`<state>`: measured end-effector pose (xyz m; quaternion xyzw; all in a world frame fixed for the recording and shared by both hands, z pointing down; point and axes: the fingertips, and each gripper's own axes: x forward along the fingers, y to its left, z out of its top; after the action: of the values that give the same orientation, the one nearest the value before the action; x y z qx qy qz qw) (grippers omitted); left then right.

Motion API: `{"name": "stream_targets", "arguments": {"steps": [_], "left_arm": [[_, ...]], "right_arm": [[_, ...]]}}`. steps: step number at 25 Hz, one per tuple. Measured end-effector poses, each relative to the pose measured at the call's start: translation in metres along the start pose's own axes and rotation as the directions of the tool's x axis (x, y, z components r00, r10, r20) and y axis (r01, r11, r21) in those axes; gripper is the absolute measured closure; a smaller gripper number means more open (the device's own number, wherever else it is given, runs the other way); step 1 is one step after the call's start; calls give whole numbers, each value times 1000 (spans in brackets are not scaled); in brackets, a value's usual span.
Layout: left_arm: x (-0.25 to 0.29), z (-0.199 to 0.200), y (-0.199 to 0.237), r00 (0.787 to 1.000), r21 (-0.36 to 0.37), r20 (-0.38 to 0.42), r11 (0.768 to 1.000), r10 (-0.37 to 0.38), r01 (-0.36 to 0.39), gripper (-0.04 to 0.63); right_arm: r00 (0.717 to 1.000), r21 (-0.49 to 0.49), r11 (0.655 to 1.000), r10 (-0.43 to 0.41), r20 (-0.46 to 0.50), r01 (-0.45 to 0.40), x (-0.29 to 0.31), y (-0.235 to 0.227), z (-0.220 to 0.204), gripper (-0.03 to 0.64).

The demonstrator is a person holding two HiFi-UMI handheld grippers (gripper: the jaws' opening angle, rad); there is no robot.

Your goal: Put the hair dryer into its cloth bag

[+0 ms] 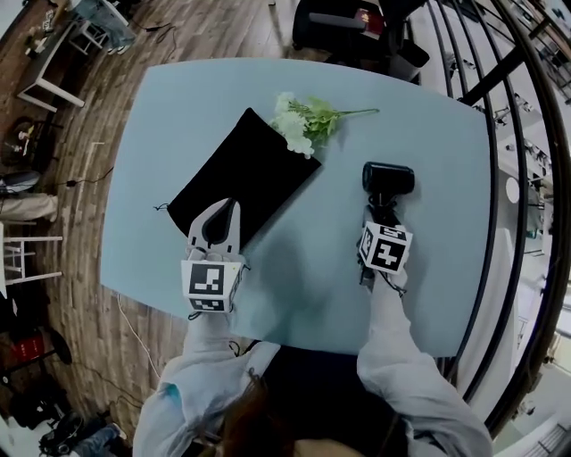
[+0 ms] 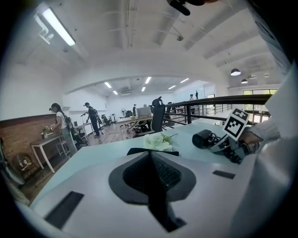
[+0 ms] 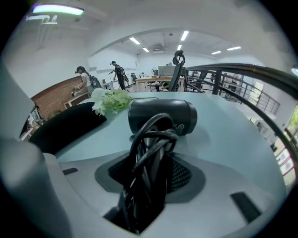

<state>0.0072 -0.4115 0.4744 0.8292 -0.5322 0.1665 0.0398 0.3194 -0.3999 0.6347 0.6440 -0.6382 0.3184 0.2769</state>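
Note:
The black cloth bag (image 1: 254,170) lies flat and slantwise on the pale blue table (image 1: 446,152). Its drawstring end points to the near left. My left gripper (image 1: 221,214) sits at that near edge, jaws shut, and the cloth (image 2: 139,151) looks pinched at its tips (image 2: 150,157). The black hair dryer (image 1: 387,177) lies to the right, barrel across, handle toward me. My right gripper (image 1: 382,214) is shut on its handle and the cord wound round it (image 3: 151,139); the barrel (image 3: 163,116) lies just past the tips.
A bunch of white artificial flowers (image 1: 302,120) lies at the bag's far corner. A black railing (image 1: 500,178) curves past the table's right side. A dark office chair (image 1: 343,22) stands beyond the far edge. People stand at desks far off (image 2: 60,125).

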Motion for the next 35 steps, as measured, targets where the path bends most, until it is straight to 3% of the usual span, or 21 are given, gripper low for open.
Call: {"name": "stream_targets", "arguments": {"steps": [5, 8, 10, 12, 15, 18, 21, 26, 28, 29, 30, 32, 33, 34, 35], "left_arm": [[-43, -12, 46, 998, 101, -37, 994, 43, -39, 575], [-76, -8, 78, 995, 216, -57, 974, 79, -65, 540], [-90, -12, 100, 990, 329, -110, 943, 88, -47, 362], [-95, -30, 115, 976, 449, -203, 893, 77, 23, 313], [-94, -61, 126, 945, 531, -326, 832, 24, 162, 287], [-94, -88, 133, 920, 539, -390, 799, -44, 267, 284], [-89, -110, 141, 898, 577, -429, 735, -99, 356, 284], [-81, -139, 146, 873, 597, -427, 652, -236, 468, 284], [-73, -144, 148, 875, 626, -394, 616, -280, 478, 284], [-69, -140, 145, 882, 639, -355, 609, -309, 470, 284], [-65, -128, 141, 891, 645, -297, 617, -343, 452, 284], [-50, -93, 129, 898, 630, -173, 656, -404, 417, 284], [-39, -79, 124, 891, 629, -155, 653, -428, 423, 284], [-29, -74, 117, 874, 648, -181, 614, -450, 451, 284], [-21, -77, 111, 851, 680, -237, 546, -467, 489, 281]], "right_arm": [[1000, -14, 1000, 17, 21, -17, -6, -1, -4, 419], [998, -51, 998, 47, 38, -45, -20, 9, -7, 420], [996, -64, 996, 66, 62, -62, -34, 16, -6, 419], [993, -62, 995, 82, 88, -76, -48, 24, -6, 420], [990, -56, 995, 86, 116, -80, -72, 37, -8, 419], [990, -47, 998, 58, 126, -52, -96, 52, -18, 419], [992, 16, 999, 30, 123, -32, -117, 74, -36, 419], [993, 122, 992, -25, 114, 11, -148, 128, -72, 419], [991, 149, 988, -56, 119, 38, -158, 152, -88, 419], [991, 164, 986, -61, 121, 41, -161, 164, -98, 419], [991, 178, 983, -61, 121, 39, -163, 176, -106, 419], [991, 204, 978, -58, 120, 32, -166, 195, -118, 419], [991, 216, 976, -59, 117, 33, -168, 203, -121, 419], [992, 227, 973, -63, 113, 36, -170, 209, -125, 419], [992, 238, 970, -67, 108, 40, -173, 214, -128, 419]]}}
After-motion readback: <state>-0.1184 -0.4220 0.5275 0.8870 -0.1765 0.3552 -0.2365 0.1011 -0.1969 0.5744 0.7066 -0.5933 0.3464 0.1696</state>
